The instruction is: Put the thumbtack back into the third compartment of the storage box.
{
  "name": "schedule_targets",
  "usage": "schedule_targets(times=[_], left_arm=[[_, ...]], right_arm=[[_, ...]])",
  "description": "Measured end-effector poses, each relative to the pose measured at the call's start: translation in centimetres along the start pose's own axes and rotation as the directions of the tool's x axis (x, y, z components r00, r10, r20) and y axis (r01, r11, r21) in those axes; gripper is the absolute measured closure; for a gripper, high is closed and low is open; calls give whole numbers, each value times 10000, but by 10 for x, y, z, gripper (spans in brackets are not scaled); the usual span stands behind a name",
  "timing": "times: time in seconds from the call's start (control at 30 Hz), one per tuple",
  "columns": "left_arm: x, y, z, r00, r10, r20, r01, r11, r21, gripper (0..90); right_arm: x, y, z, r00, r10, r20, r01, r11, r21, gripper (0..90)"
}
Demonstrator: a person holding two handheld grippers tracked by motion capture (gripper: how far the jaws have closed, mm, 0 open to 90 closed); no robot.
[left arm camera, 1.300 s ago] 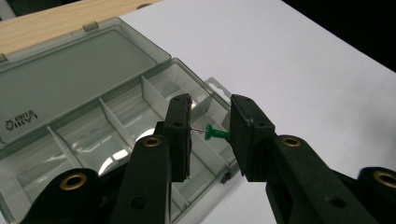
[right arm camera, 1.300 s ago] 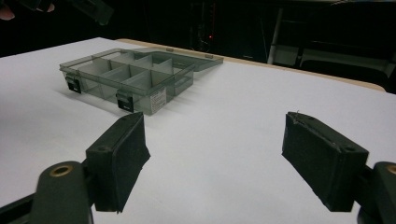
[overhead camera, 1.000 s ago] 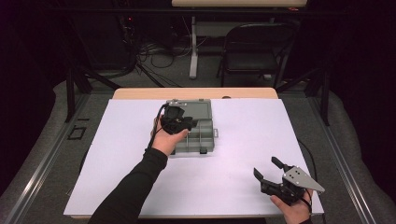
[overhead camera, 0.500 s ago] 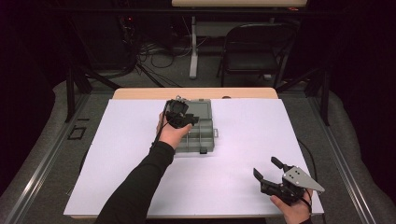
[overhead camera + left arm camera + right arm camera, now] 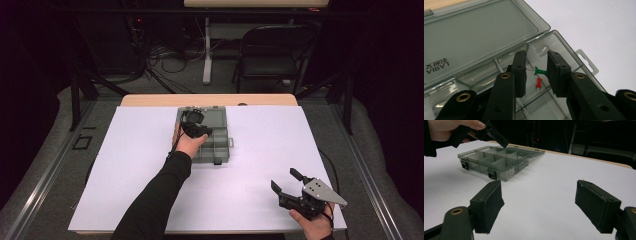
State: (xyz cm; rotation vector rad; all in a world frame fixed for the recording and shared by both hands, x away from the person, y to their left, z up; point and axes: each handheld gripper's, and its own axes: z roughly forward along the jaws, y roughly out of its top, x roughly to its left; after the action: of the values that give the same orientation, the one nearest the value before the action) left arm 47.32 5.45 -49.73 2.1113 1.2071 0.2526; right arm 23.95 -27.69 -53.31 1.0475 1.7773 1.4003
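A smoky transparent compartment box (image 5: 220, 144) lies open mid-table, its lid (image 5: 474, 35) folded flat behind it. My left gripper (image 5: 537, 72) hovers over a far compartment, shut on a green pushpin (image 5: 540, 71) held crosswise: head against one pad, needle tip against the other. Below it a red pushpin (image 5: 538, 83) lies in the compartment. From the high view the left gripper (image 5: 197, 131) sits above the box's left part. My right gripper (image 5: 286, 181) rests near the front right of the table, open with nothing between its pads (image 5: 489, 202).
A white sheet (image 5: 260, 130) covers the table, with a strip of wood (image 5: 210, 100) at the far edge. In the right gripper view the box (image 5: 496, 161) shows two front latches. A chair (image 5: 272, 55) and cables stand beyond the table.
The left hand has shifted slightly right and lower over the box, still carrying the green pushpin. The right hand has not moved.
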Motion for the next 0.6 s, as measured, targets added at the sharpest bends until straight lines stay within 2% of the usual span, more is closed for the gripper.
schedule_targets(times=[0.27,0.6], left_arm=[[0,-3,8,10000,-18,-92,21,9996,275,694],[-1,-4,10,9999,25,-108,-22,9996,288,693]], right_arm=[[0,0,0,10000,-5,-13,4,10000,-10,210],[0,0,0,10000,-15,-12,15,10000,-14,210]])
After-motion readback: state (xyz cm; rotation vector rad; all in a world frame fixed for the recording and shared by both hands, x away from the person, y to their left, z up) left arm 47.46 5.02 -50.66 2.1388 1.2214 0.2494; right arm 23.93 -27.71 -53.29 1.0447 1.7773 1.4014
